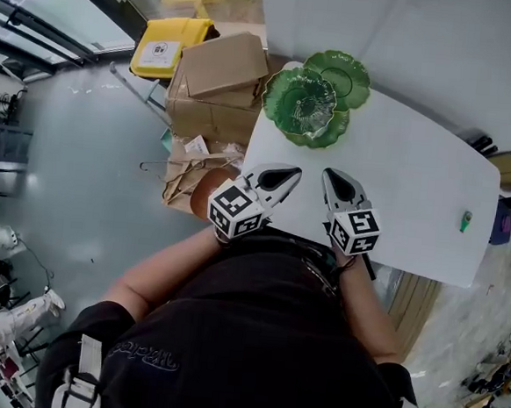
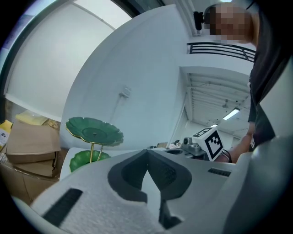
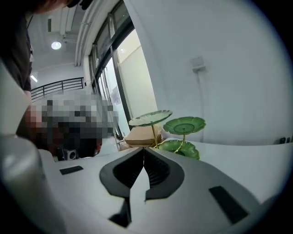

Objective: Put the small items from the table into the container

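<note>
- Green and small, the loose item [image 1: 465, 221] lies near the right edge of the white table [image 1: 400, 157], well apart from everything else. It is too tiny here to identify, perhaps a cap or a clip.
- Judging by its size, it should be light and stiff enough for a pinch across its narrow width. It may skid on the smooth top, or get nudged off the edge just beside it.
- The tiered green dish [image 1: 315, 102], seemingly the container, stands at the table's far left corner. Its thin stem and leaf-shaped trays look easy to tip, so a gentle drop suits it.
- The left gripper [image 1: 284, 176] and the right gripper [image 1: 335, 183] hang close to the person's body at the table's near edge. Each has its jaws pressed together on nothing.
- Cardboard boxes [image 1: 217, 81] and a yellow bin [image 1: 167, 46] sit on the floor beside the table. Only bare tabletop runs between the loose item and the dish.
</note>
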A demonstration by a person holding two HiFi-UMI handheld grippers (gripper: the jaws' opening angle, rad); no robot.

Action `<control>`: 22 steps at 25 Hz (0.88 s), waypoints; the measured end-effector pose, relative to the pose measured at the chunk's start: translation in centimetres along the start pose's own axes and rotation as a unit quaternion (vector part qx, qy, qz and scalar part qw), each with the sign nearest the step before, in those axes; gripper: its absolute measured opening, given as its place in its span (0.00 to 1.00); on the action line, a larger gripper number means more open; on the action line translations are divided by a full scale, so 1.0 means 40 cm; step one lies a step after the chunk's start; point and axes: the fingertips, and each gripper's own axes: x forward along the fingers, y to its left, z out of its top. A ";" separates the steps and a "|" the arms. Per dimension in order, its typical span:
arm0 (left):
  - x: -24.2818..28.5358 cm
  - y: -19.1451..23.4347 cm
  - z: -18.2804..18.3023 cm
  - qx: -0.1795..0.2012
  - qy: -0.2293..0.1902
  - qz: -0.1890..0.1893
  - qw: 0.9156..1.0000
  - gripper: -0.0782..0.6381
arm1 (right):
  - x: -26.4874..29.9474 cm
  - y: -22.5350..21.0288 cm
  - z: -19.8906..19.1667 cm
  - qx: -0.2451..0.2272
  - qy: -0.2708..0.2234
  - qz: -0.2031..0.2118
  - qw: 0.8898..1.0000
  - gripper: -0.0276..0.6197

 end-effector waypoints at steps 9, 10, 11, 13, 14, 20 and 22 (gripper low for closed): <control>-0.053 -0.028 0.071 0.023 -0.039 -0.010 0.999 0.12 | -0.061 0.131 0.082 -0.041 -0.044 0.005 0.998 0.07; -0.055 -0.033 0.076 0.025 -0.040 -0.013 0.999 0.12 | -0.064 0.132 0.087 -0.042 -0.046 0.003 0.998 0.07; -0.057 -0.038 0.079 0.028 -0.041 -0.016 0.999 0.12 | -0.067 0.132 0.092 -0.042 -0.048 0.000 0.998 0.07; -0.060 -0.044 0.081 0.032 -0.043 -0.022 0.998 0.12 | -0.069 0.131 0.098 -0.042 -0.052 -0.004 0.998 0.07; -0.061 -0.044 0.082 0.034 -0.044 -0.024 0.998 0.12 | -0.068 0.131 0.099 -0.042 -0.054 -0.005 0.998 0.07; -0.077 -0.034 0.096 0.032 -0.045 -0.024 0.998 0.12 | -0.059 0.147 0.115 -0.040 -0.055 -0.002 0.998 0.07; -0.078 -0.031 0.097 0.030 -0.045 -0.026 0.998 0.12 | -0.053 0.148 0.117 -0.038 -0.054 -0.001 0.998 0.07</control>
